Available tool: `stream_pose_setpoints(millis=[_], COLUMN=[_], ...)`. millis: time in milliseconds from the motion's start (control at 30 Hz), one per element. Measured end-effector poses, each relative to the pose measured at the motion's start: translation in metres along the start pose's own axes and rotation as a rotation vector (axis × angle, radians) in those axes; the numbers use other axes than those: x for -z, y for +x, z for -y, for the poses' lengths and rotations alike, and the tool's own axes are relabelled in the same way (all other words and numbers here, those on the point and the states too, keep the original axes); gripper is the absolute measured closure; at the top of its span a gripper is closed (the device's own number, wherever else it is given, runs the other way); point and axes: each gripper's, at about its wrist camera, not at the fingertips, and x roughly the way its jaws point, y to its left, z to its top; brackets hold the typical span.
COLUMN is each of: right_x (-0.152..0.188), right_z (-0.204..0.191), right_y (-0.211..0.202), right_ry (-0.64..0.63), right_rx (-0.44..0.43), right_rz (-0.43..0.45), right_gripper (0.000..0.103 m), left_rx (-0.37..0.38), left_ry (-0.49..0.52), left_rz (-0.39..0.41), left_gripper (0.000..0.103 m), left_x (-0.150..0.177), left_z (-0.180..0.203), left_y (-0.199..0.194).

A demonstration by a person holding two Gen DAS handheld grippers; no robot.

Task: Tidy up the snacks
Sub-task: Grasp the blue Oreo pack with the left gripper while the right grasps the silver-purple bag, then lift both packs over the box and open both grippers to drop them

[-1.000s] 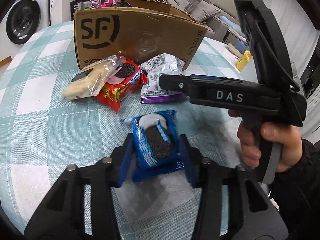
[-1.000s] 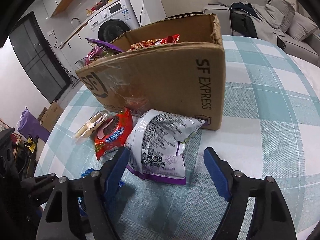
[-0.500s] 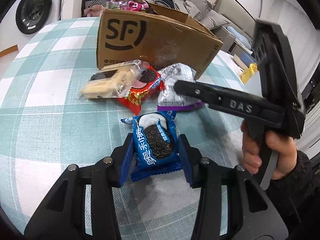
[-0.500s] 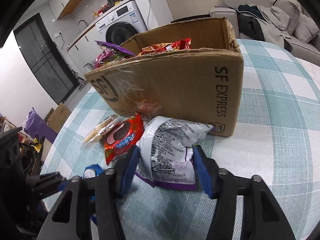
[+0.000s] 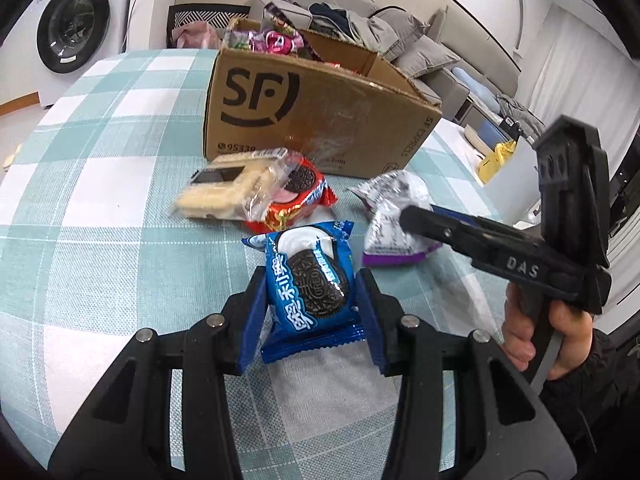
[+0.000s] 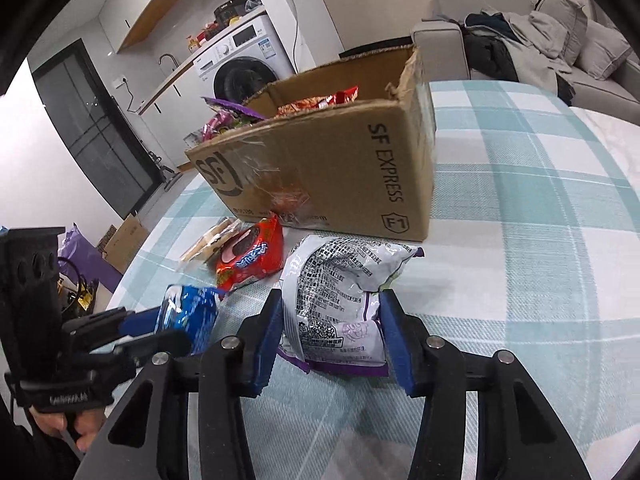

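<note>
Left wrist view: your left gripper (image 5: 312, 304) clamps a glossy blue Oreo packet (image 5: 310, 280) between its 2 narrowed jaws; the brown cardboard box (image 5: 316, 120) stands at 12 o'clock.

Right wrist view: your right gripper (image 6: 330, 334), jaws just closing, pinches a crinkly silver-purple pouch (image 6: 340, 292); a red packet (image 6: 250, 258) lies at 11 o'clock.

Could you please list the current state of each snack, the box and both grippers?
blue Oreo pack: clamped in left gripper.
silver-purple bag: clamped in right gripper, whose jaws just closed.
red cookie pack: lying on table.
clear wafer pack: lying on table, overlapping red pack.
cardboard box: open, holding snacks.
</note>
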Motion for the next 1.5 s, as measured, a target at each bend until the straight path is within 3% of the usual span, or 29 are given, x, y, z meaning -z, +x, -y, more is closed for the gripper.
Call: stream_pose_setpoints(millis=[767,1133,1500], right_x=[-0.002,-0.029,-0.057], right_z=[-0.009,-0.021,-0.033], right_y=[-0.063,-0.106,-0.121], right_ry=[-0.035,-0.065,-0.085], right_rx=[-0.008,0.006,0.012], right_rz=[0.109,0.228,0.292], right_gripper=[0.055,0.055,0.055], left_rx=[-0.035,-0.052,-0.066], left_ry=[0.035,0.069,0.113], left_rz=[0.131,0.209,0.285], left_gripper=[0.062,0.062,0.062], left_x=[-0.036,-0.070,-0.110], left_z=[0.009,0.021,0.035], left_y=[-0.060,-0.083,-0.102])
